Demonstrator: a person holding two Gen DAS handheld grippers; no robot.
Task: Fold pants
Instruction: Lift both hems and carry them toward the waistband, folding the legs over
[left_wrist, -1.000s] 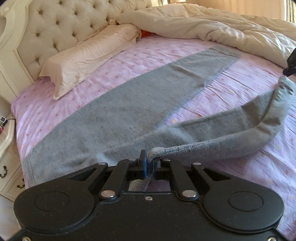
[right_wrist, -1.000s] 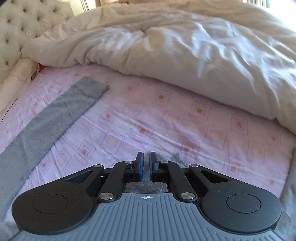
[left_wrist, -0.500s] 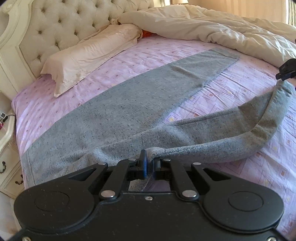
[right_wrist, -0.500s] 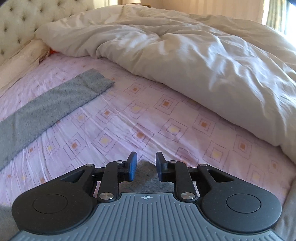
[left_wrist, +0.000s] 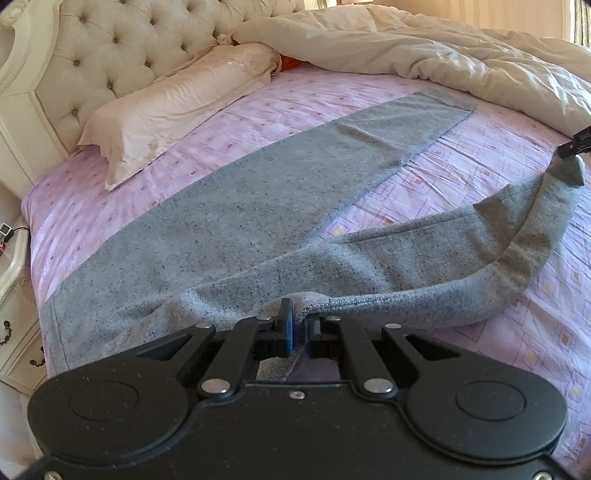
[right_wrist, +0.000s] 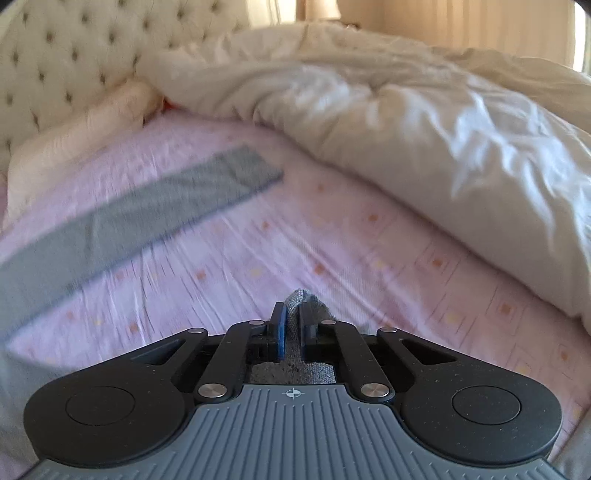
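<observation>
While the left wrist view takes in the whole garment, the right wrist view, smeared by blur, catches only one flat leg end and a tuft of cloth at its own jaws. Seen from the left, the grey speckled knit pants (left_wrist: 236, 221) lie spread on the pink patterned bed sheet (left_wrist: 155, 162), one leg flat and running up toward the crumpled cream duvet (left_wrist: 424, 48), the other leg lifted into a sagging arc off to the right. That view alone also shows the cream satin pillow (left_wrist: 173, 107) in full against the tufted cream headboard (left_wrist: 122, 40) and a white bedside drawer unit (left_wrist: 14, 325) at the left edge. The left gripper (left_wrist: 297, 326) is clamped on the near edge of the pants where the raised leg begins. The right gripper (right_wrist: 291, 328) is pinched shut on the far end of that leg, grey fabric poking out above its blue pads (right_wrist: 279, 332); from the left it appears only as a dark tip at the right edge.
</observation>
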